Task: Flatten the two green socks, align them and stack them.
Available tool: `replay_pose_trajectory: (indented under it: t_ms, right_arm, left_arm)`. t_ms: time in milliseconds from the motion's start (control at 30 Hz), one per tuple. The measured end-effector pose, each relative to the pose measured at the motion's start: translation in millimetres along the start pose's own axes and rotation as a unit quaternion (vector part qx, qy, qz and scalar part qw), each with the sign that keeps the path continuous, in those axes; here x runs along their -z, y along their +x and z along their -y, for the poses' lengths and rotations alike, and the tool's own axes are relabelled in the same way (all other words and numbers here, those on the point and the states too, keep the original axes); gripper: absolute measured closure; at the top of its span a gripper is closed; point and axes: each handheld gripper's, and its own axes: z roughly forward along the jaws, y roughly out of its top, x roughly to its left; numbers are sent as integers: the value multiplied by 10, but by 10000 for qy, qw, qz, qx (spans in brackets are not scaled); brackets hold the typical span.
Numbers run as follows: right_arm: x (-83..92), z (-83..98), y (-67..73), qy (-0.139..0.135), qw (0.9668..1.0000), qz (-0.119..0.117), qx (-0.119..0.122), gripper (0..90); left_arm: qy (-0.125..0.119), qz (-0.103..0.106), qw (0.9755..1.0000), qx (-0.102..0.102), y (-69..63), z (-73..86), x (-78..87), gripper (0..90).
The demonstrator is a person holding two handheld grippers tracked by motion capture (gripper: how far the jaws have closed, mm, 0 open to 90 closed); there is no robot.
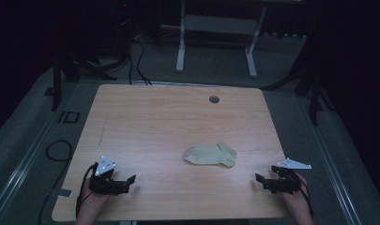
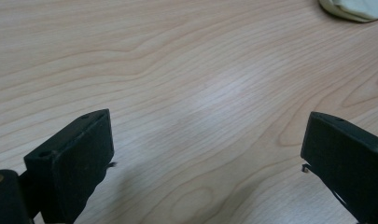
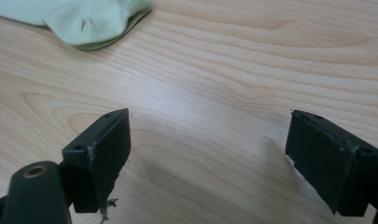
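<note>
A pale yellow-green sock (image 1: 210, 154) lies flat on the wooden table (image 1: 169, 117), right of centre and toward the front. My left gripper (image 1: 126, 182) rests near the front left corner, open, nothing between its jaws; in its own view (image 2: 207, 154) the sock's toe (image 2: 354, 9) peeks in at the top right. My right gripper (image 1: 260, 180) sits near the front right edge, open and empty, pointing toward the sock. In the right gripper view (image 3: 207, 149) the sock's cuff end (image 3: 84, 21) lies at the top left, well ahead of the jaws.
A small round grey cable hole (image 1: 214, 99) sits near the table's far edge. Beyond the table stands a white frame (image 1: 216, 33) on the floor, with black cables (image 1: 138, 61) and dark stands on both sides.
</note>
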Motion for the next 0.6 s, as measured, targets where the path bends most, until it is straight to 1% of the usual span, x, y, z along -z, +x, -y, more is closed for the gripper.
replay_pose_trajectory:
  t_ms: [100, 200, 233, 300, 400, 467, 533, 567, 600]
  right_arm:
    - [30, 27, -19, -47, 10000, 37, -66, 140]
    - [66, 70, -33, 14, 10000, 10, -68, 140]
    - [79, 88, -36, 28, 10000, 49, -58, 140]
    - [96, 112, -47, -3, 9999, 72, -123, 140]
    - [114, 126, -55, -87, 9996, 210, -194, 140]
    - [121, 128, -57, -140, 9994, 250, -208, 140]
    - [119, 131, -56, -136, 9993, 264, -207, 140]
    - [115, 134, -55, -119, 9994, 280, -186, 140]
    - [110, 138, -52, -112, 9994, 289, -181, 140]
  left_arm:
    - [1, -67, 10000, 46, 31, 40, 33, 24]
    - [70, -187, 9997, 161, 67, 109, 52, 24]
    - [96, -226, 9995, 208, 81, 131, 59, 24]
    - [108, -289, 9991, 276, 104, 165, 75, 24]
    - [62, -400, 9987, 319, 125, 188, 112, 24]
    - [22, -463, 9983, 361, 136, 195, 135, 24]
    - [6, -477, 9981, 383, 140, 196, 143, 23]
    - [-20, -540, 9977, 421, 141, 200, 149, 23]
    - [-20, -549, 9976, 418, 145, 203, 152, 24]
